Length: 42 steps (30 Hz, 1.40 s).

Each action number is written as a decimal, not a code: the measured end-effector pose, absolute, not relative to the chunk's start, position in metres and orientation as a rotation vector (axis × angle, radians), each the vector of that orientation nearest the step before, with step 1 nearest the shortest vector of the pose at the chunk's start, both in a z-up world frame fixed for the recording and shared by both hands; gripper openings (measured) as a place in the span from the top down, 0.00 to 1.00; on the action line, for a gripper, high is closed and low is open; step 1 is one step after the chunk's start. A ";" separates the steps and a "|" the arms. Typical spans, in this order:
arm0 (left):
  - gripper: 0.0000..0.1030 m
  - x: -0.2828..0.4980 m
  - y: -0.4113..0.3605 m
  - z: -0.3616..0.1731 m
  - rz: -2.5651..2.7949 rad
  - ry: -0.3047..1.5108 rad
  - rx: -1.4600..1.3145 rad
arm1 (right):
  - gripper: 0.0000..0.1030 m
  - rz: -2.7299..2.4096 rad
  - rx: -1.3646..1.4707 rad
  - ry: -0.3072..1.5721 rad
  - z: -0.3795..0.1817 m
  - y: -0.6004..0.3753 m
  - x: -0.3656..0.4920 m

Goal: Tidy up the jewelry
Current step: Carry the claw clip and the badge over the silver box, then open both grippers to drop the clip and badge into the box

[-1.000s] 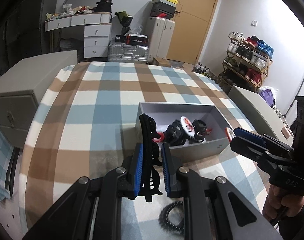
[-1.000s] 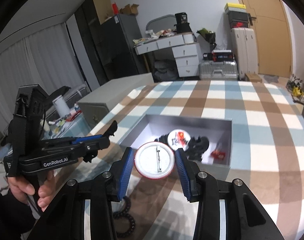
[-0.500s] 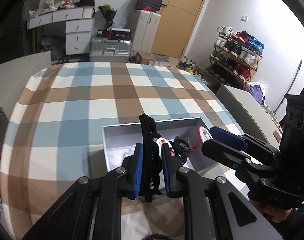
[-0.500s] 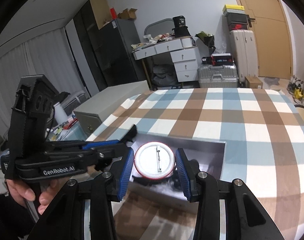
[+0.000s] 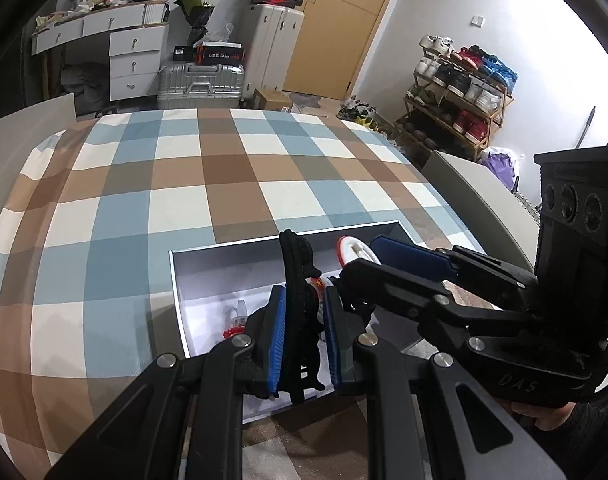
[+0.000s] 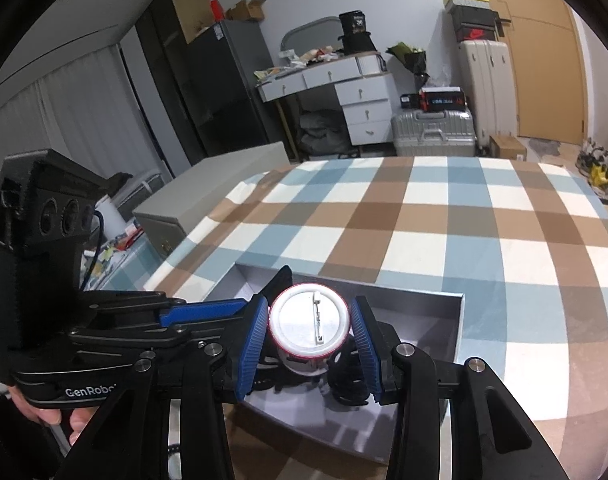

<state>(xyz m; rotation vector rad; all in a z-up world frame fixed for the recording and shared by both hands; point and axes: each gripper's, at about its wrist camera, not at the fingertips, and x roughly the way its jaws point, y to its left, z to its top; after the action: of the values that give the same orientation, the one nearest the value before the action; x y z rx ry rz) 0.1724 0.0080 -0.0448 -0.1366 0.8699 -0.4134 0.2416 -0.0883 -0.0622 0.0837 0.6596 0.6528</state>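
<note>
Grippers [image 5: 302,336] [image 6: 309,338] w/ bracelet [image 5: 298,280], badge [image 6: 308,322] over box [image 5: 224,256].

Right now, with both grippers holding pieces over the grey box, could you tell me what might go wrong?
The right gripper and left gripper crowd together over the grey box, so they could collide. The round pin badge is clamped only by its rim and might slip. The black hair clip could drop onto pieces already inside.

Two tongs [image 5: 302,334] [image 6: 309,340], one box [image 5: 224,252], one badge [image 6: 308,322]
</note>
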 end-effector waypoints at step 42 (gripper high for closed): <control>0.19 0.118 0.034 -0.031 -0.198 0.760 -0.142 | 0.24 0.593 0.061 0.562 -0.046 -0.113 0.159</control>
<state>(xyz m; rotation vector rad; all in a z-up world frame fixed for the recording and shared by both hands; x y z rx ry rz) 0.1181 0.0345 -0.0314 -0.1416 0.7603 -0.1978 0.1595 -0.1126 -0.0456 0.0606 0.5621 0.5925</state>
